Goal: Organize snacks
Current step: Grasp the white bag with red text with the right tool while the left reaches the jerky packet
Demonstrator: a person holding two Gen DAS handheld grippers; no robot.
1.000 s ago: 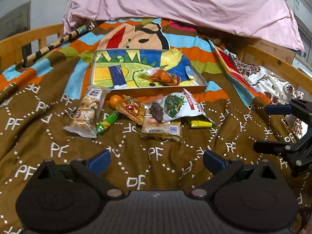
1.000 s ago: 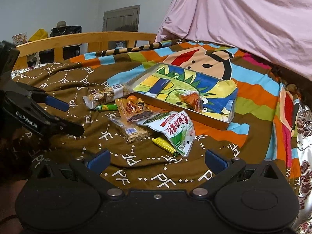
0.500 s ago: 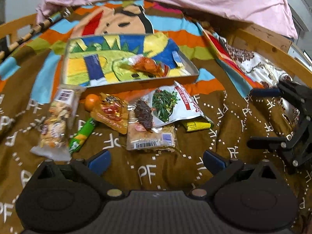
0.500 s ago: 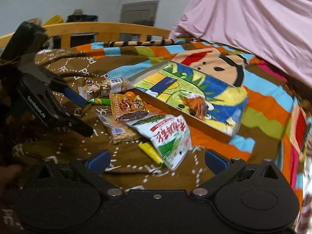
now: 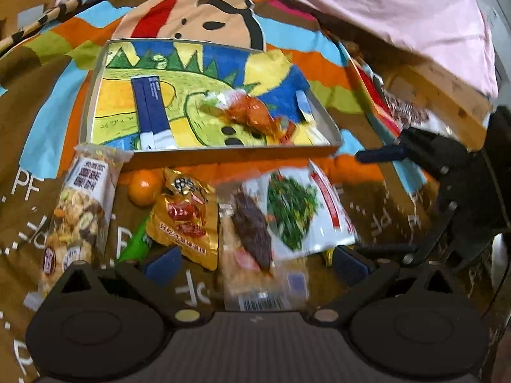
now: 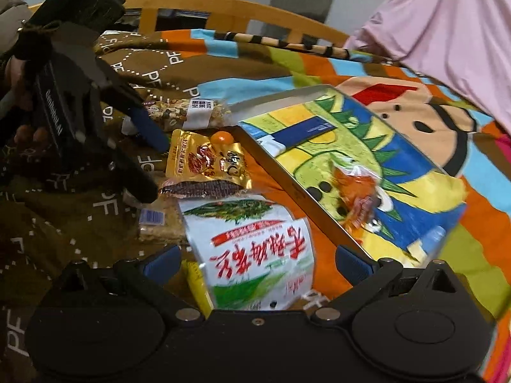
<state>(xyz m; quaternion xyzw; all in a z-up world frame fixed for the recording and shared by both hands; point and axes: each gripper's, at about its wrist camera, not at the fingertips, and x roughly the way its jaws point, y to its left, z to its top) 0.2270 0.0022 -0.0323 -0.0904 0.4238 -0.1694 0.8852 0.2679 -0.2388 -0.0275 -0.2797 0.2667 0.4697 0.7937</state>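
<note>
Your left wrist camera sits low and close over the brown patterned blanket (image 5: 396,223), facing the shallow open box with the dinosaur drawing (image 5: 204,95) head-on. Your right wrist camera is just as near but looks from the box's right, toward the wooden bed rail (image 6: 223,9). Both views share the box (image 6: 351,146) and the white snack bag with green vegetables (image 5: 303,214) (image 6: 255,249); each also catches the other claw.

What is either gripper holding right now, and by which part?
Nothing is held. The left gripper is open above the clear cracker pack, and the right gripper is open over the white-green snack bag; neither is closed on anything.
</note>
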